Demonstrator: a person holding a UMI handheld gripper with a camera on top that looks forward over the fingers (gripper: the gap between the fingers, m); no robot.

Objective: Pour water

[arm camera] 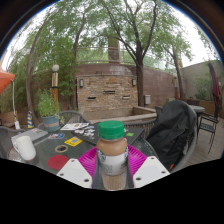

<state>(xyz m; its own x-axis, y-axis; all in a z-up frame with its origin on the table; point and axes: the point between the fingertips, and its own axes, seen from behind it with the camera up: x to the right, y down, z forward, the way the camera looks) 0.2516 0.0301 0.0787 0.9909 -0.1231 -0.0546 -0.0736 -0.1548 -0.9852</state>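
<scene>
A small bottle [112, 156] with a green cap, a pale label and brownish liquid stands upright between my gripper's [112, 166] two fingers. Both magenta pads [87, 161] press against its sides, so the gripper is shut on it. The bottle appears lifted above the table [60, 138]. A white cup [24, 147] lies on the table to the left, beyond the fingers.
Coloured cards and small objects [72, 142] are scattered on the tabletop. A potted plant [47, 107] stands at the far left. A dark chair with a black jacket [172, 132] is to the right. A brick building [107, 90] and trees lie beyond.
</scene>
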